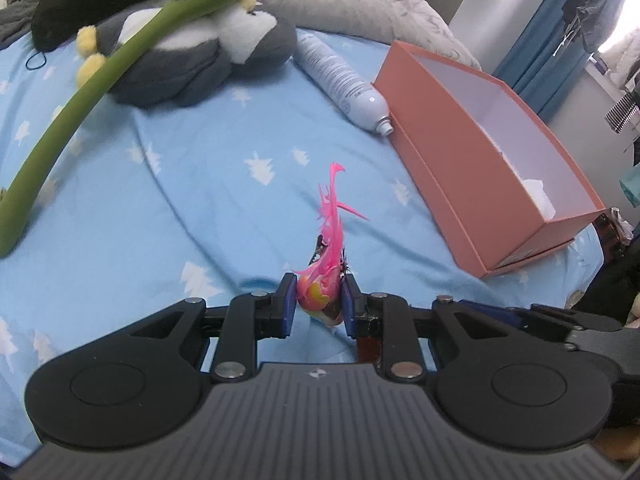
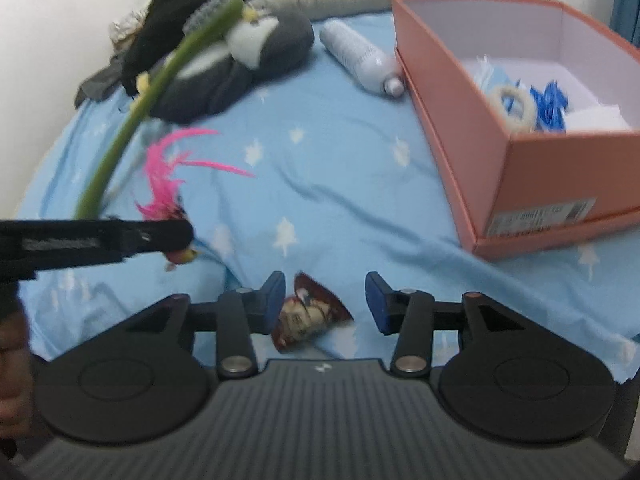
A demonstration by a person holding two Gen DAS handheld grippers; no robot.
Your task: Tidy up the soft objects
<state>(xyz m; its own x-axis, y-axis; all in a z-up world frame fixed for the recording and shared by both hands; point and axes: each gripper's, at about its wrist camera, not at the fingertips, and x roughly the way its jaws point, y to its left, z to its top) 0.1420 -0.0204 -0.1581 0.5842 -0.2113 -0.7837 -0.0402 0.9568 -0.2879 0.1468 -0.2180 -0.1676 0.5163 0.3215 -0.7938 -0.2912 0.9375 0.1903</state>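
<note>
Clamping a feather toy (image 1: 326, 276), the left gripper (image 1: 318, 300) hovers over open bedsheet (image 1: 192, 168) beside the box (image 1: 452, 168).

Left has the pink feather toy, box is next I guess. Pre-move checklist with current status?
1. Left gripper shut on the feather toy: ok, both pads touch its ball.
2. Feathers free of the bedsheet: ok, they stand up above it.
3. Pink box open on top: ok, no lid on it.
4. Space left in the box: cannot tell; a fuzzy ring and blue items lie at one end.
5. Right gripper empty: ok, open over a small printed item, not gripping it.
6. White bottle against the box's outer wall: ok, outside it.
</note>
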